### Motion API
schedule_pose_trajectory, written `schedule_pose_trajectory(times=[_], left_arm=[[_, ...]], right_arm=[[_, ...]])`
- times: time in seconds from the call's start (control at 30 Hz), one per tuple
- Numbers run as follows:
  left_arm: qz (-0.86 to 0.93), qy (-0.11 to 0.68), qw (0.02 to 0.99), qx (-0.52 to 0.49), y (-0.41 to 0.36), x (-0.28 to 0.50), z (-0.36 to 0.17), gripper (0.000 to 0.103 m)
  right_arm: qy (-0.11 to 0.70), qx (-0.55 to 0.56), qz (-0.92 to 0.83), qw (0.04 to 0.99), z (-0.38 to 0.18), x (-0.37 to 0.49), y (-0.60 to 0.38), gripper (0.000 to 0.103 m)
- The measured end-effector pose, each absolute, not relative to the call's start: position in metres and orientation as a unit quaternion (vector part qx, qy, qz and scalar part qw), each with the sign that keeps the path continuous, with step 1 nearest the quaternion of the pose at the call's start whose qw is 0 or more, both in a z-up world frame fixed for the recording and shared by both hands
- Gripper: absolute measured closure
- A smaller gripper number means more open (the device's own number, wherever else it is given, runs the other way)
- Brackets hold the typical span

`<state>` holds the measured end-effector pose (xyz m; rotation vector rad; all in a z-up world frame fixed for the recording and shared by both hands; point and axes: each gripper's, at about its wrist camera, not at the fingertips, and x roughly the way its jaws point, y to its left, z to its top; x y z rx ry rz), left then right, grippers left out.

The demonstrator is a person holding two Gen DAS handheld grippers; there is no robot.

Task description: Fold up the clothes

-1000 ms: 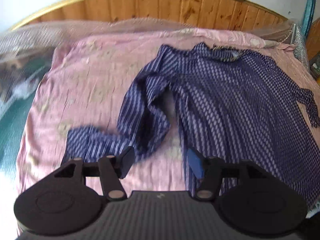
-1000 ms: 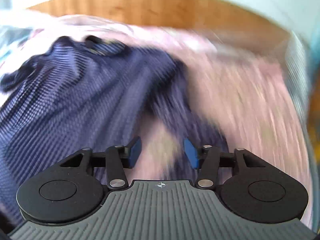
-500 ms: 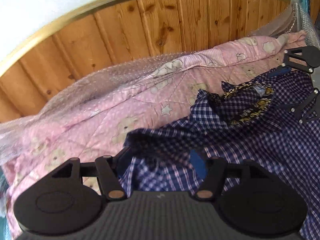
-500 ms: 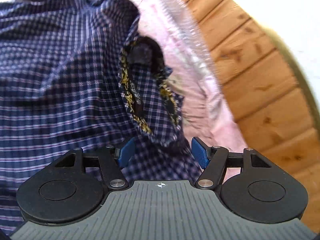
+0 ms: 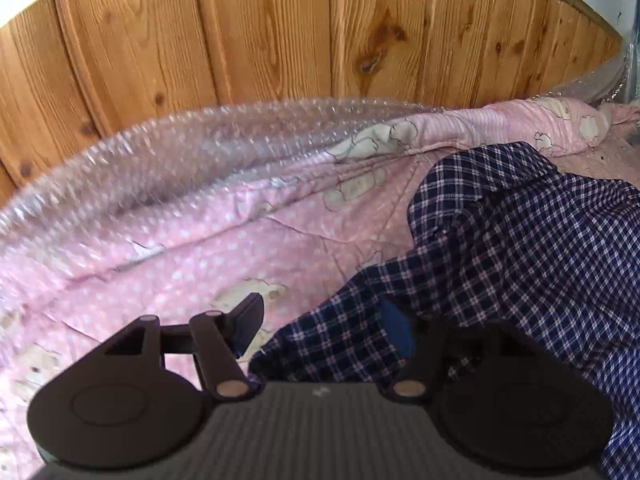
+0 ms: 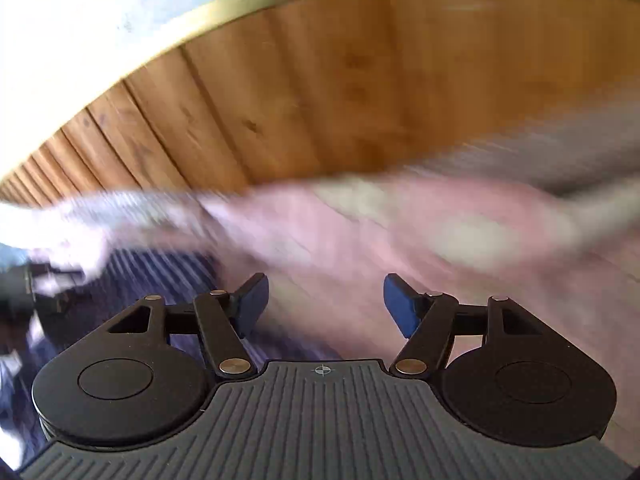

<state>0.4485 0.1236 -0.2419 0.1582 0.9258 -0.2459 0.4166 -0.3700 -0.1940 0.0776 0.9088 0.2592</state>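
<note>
Folding barely begun: checked shirt [image 5: 500, 248] lying rumpled and unfolded on pink quilt [image 5: 200, 256] near wooden headboard [image 5: 280, 32]. Left gripper [image 5: 324, 326] released, straddling a shirt edge, jaws just narrowing. Right gripper [image 6: 325, 306] released, empty, just widening.

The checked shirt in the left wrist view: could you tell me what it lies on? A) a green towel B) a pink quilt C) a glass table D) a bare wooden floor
B: the checked shirt lies crumpled on the pink quilt printed with pale animals.
</note>
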Motion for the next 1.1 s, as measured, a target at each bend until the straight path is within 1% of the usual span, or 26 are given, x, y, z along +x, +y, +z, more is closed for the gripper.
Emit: schedule_pose_trajectory(times=[0.03,0.07,0.1,0.13,0.17,0.23,0.27,0.3,0.33,0.37,0.4,0.47,0.53,0.63,0.67,0.7,0.73,0.77,0.8,0.87,0.9,0.93,0.97,1.03,1.07,1.1], left_arm=[[-0.126,0.452,0.880,0.075,0.122,0.450,-0.246,0.046],[-0.131,0.458,0.876,0.080,0.119,0.451,-0.249,0.070],[-0.121,0.459,0.876,0.082,0.119,0.453,-0.248,0.088],[-0.109,0.459,0.878,0.082,0.120,0.455,-0.246,0.098],[-0.097,0.459,0.879,0.083,0.121,0.457,-0.244,0.098],[-0.076,0.466,0.878,0.074,0.124,0.462,-0.242,0.098],[-0.069,0.474,0.876,0.063,0.127,0.465,-0.243,0.098],[-0.066,0.479,0.873,0.059,0.127,0.466,-0.244,0.098],[-0.063,0.482,0.871,0.063,0.125,0.467,-0.246,0.098],[-0.060,0.486,0.869,0.068,0.124,0.468,-0.245,0.098],[-0.057,0.489,0.867,0.074,0.122,0.468,-0.245,0.097],[-0.046,0.494,0.864,0.086,0.120,0.470,-0.244,0.097],[-0.031,0.497,0.861,0.099,0.118,0.470,-0.243,0.098],[-0.021,0.506,0.855,0.107,0.120,0.469,-0.246,0.096],[-0.019,0.509,0.854,0.107,0.121,0.468,-0.247,0.096],[-0.017,0.511,0.852,0.107,0.122,0.467,-0.248,0.093],[-0.013,0.512,0.852,0.104,0.123,0.466,-0.247,0.092],[-0.010,0.512,0.853,0.101,0.124,0.465,-0.245,0.091],[-0.006,0.512,0.853,0.097,0.125,0.463,-0.243,0.089],[0.003,0.509,0.856,0.096,0.125,0.458,-0.236,0.087],[0.009,0.503,0.859,0.095,0.125,0.452,-0.231,0.087],[0.014,0.496,0.863,0.093,0.126,0.446,-0.225,0.087],[0.022,0.492,0.866,0.085,0.131,0.438,-0.218,0.085],[0.039,0.486,0.871,0.065,0.144,0.422,-0.204,0.083],[0.044,0.486,0.871,0.055,0.151,0.410,-0.199,0.079],[0.048,0.486,0.871,0.045,0.158,0.398,-0.194,0.072]], right_arm=[[0.448,0.021,0.116,0.886,-0.194,0.393,-0.386,0.035],[0.468,0.006,0.116,0.876,-0.198,0.368,-0.396,0.034],[0.491,-0.009,0.121,0.862,-0.203,0.342,-0.403,0.029],[0.512,-0.019,0.126,0.849,-0.209,0.316,-0.407,0.026],[0.527,-0.025,0.132,0.839,-0.216,0.293,-0.408,0.024],[0.545,-0.035,0.140,0.826,-0.229,0.254,-0.409,0.024],[0.549,-0.038,0.140,0.823,-0.235,0.238,-0.410,0.027],[0.551,-0.044,0.137,0.822,-0.241,0.227,-0.409,0.053],[0.551,-0.053,0.128,0.823,-0.246,0.221,-0.407,0.067],[0.545,-0.062,0.116,0.828,-0.244,0.220,-0.407,0.078],[0.537,-0.070,0.103,0.834,-0.240,0.221,-0.409,0.099],[0.513,-0.104,0.066,0.849,-0.225,0.223,-0.414,0.100],[0.473,-0.190,0.011,0.860,-0.210,0.223,-0.417,0.101],[0.401,-0.371,-0.052,0.836,-0.209,0.212,-0.403,0.099],[0.373,-0.428,-0.073,0.820,-0.209,0.209,-0.398,0.095],[0.343,-0.483,-0.094,0.800,-0.208,0.205,-0.393,0.090],[0.353,-0.524,-0.095,0.769,-0.223,0.200,-0.393,0.086],[0.379,-0.535,-0.096,0.749,-0.242,0.194,-0.398,0.070],[0.405,-0.535,-0.101,0.734,-0.260,0.187,-0.406,0.056],[0.461,-0.468,-0.106,0.747,-0.271,0.179,-0.421,0.057],[0.471,-0.425,-0.114,0.765,-0.265,0.176,-0.426,0.055],[0.474,-0.382,-0.123,0.783,-0.257,0.173,-0.430,0.052],[0.474,-0.349,-0.130,0.798,-0.248,0.171,-0.432,0.045],[0.467,-0.295,-0.143,0.821,-0.230,0.167,-0.436,0.042],[0.463,-0.272,-0.150,0.830,-0.223,0.166,-0.437,0.036],[0.461,-0.244,-0.155,0.839,-0.218,0.167,-0.439,0.031]])
